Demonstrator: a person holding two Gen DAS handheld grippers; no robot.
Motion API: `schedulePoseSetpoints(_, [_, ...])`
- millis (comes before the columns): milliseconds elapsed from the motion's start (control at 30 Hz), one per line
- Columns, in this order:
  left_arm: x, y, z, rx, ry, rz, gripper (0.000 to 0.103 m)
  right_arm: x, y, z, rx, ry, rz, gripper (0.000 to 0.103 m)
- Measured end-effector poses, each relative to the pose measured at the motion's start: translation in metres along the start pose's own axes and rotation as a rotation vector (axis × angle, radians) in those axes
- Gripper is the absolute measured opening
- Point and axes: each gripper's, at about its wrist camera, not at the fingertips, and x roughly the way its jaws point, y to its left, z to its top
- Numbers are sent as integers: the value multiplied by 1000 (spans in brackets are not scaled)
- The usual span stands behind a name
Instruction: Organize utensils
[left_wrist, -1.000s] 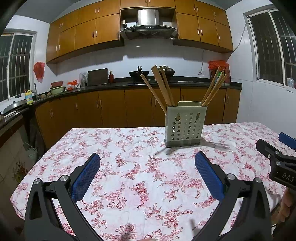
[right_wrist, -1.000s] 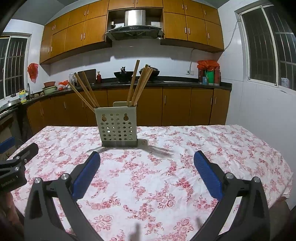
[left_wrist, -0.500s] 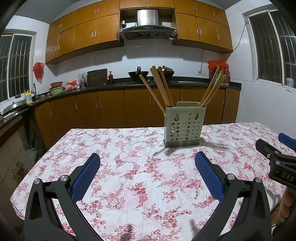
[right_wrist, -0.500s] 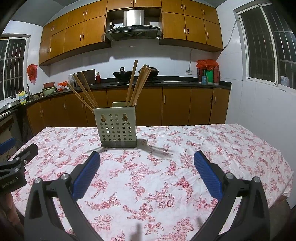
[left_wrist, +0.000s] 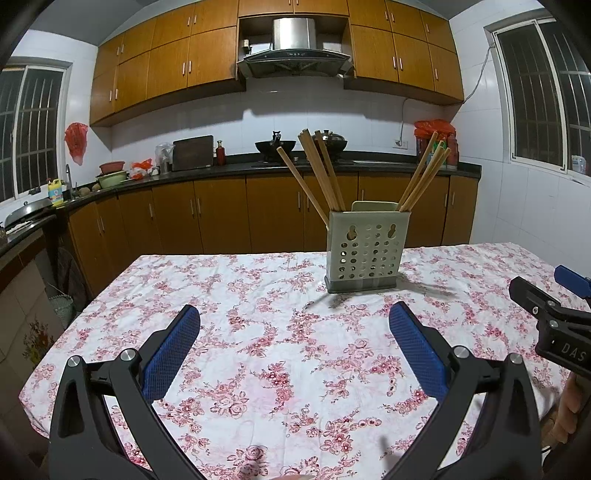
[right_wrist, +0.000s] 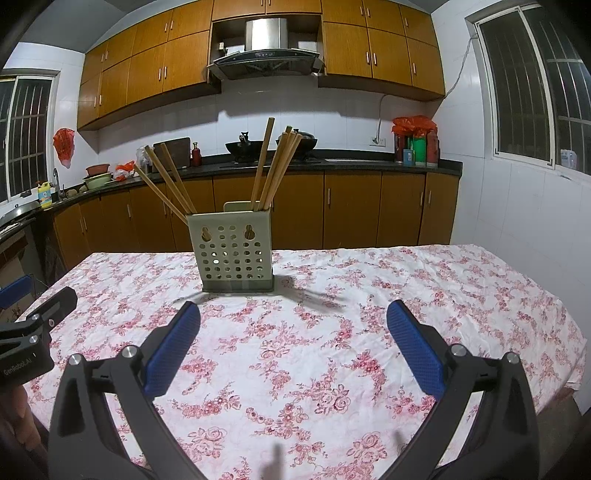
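We hold the left claw and the right claw spread wide and empty above the floral-clothed desk. The perforated utensil holder stands upright on the desk beyond both claws, with wooden chopsticks fanning from its left and right ends.

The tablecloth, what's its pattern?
The tablecloth is white with pink-red roses, clearest in the right wrist view.
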Motion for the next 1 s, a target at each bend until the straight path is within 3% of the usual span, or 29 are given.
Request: schedulePoseSetpoints(1000, [0,-3,-1,0,5,0,101,0,3,-5,4,8,1,99])
